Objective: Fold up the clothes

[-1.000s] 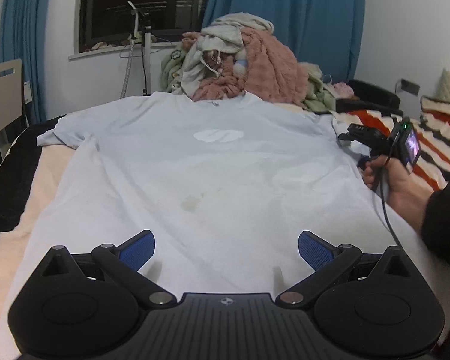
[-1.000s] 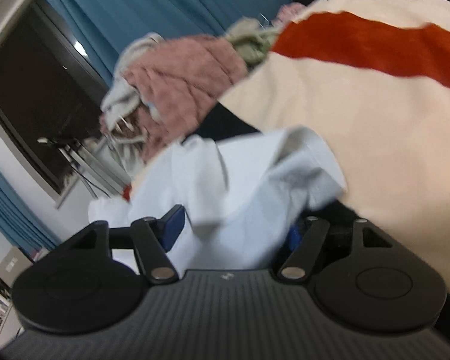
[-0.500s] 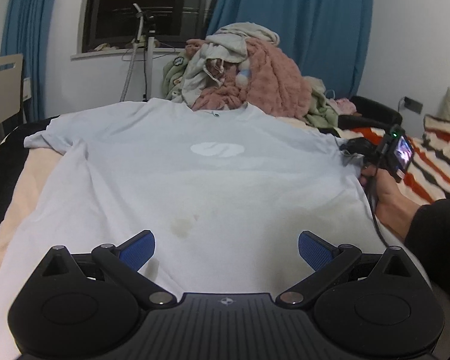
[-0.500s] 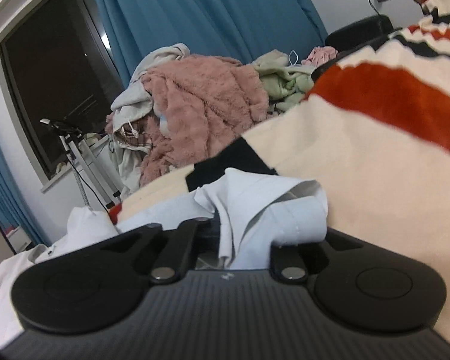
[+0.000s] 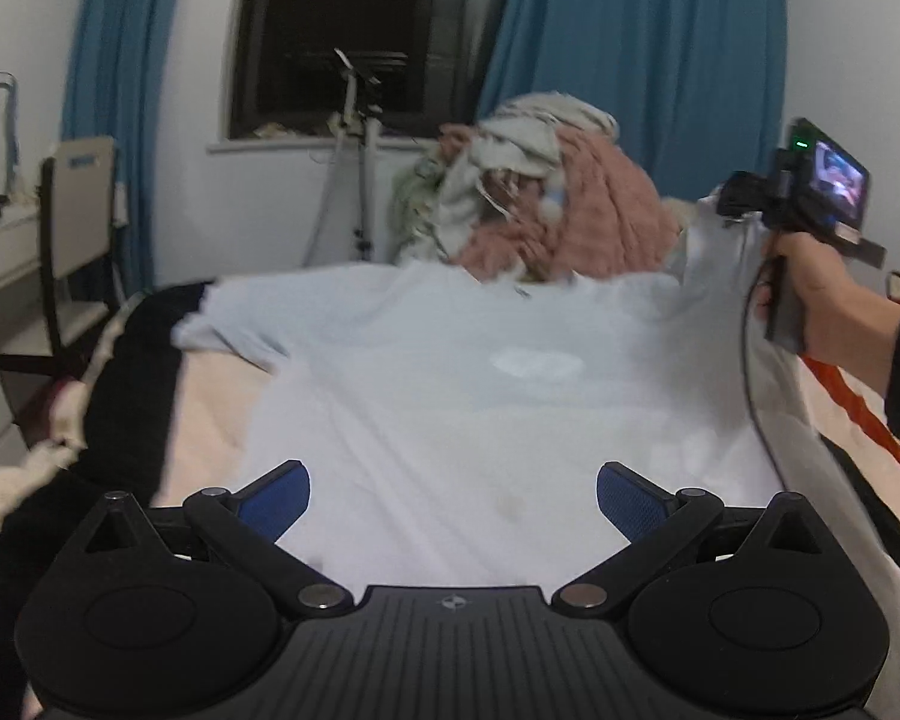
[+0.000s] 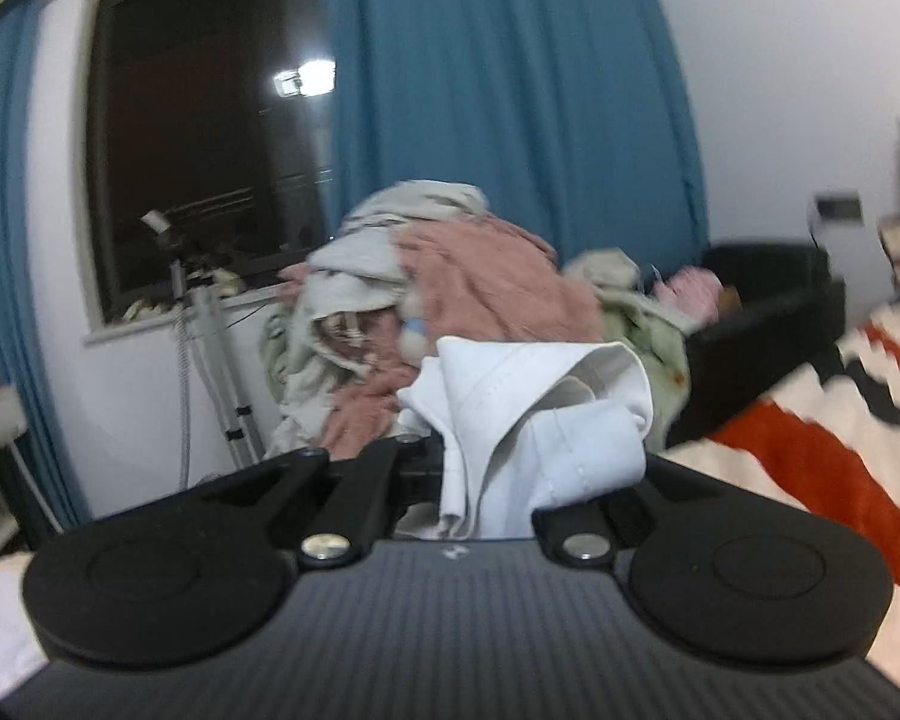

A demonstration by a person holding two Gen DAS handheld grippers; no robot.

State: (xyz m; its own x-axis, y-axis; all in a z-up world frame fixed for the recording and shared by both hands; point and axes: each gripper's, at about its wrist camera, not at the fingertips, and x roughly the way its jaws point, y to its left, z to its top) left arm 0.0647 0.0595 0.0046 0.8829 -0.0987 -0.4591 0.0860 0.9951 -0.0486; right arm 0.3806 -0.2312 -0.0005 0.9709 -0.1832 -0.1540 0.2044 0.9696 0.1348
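A pale blue T-shirt lies spread face up on the bed, collar toward the far end. My left gripper hovers open over its lower hem, nothing between the blue pads. My right gripper is raised at the far right, held in a hand, and is shut on the shirt's right sleeve. In the right wrist view the bunched sleeve cloth fills the gap between the closed fingers of the right gripper and hangs lifted off the bed. The shirt's right side rises toward that grip.
A heap of pink, grey and green clothes is piled beyond the collar. A red, black and cream striped blanket covers the bed at the right. A chair and white drawers stand on the left, a tripod stand under the window.
The right gripper closed on the right sleeve and lifted it well up off the bed, rolling level. The left gripper rose and drew back a little, still open.
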